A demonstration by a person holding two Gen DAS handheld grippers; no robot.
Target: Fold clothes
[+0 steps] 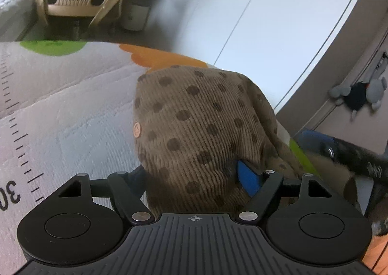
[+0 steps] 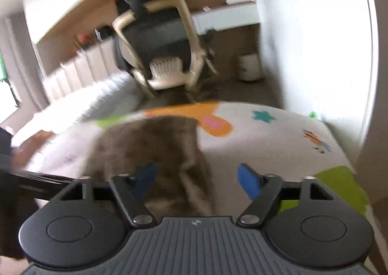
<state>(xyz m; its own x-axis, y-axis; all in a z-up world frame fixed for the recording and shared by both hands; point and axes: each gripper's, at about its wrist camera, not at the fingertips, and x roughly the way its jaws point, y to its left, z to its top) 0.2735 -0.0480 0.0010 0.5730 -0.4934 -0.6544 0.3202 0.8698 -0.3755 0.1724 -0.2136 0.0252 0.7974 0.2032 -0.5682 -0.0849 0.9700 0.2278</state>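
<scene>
A brown corduroy garment with dark dots point(image 1: 194, 124) lies bunched on a white play mat point(image 1: 72, 110) printed with a ruler scale. My left gripper point(image 1: 196, 178) has its jaws wide apart, and the cloth fills the gap and drapes over the fingers; only the right blue pad point(image 1: 249, 180) shows. In the blurred right wrist view the same garment point(image 2: 150, 148) lies on the mat point(image 2: 266, 144). My right gripper point(image 2: 196, 180) is open, its blue pads point(image 2: 247, 180) wide apart over the garment's near edge. The right gripper's body also shows in the left wrist view point(image 1: 351, 156).
A beige office chair point(image 2: 160, 44) stands beyond the mat's far edge, with a small white bin point(image 2: 249, 66) beside it. A white wall point(image 1: 266, 8) runs along the right. A bed with white cover point(image 2: 80, 107) lies left. A grey plush toy point(image 1: 359, 95) hangs at right.
</scene>
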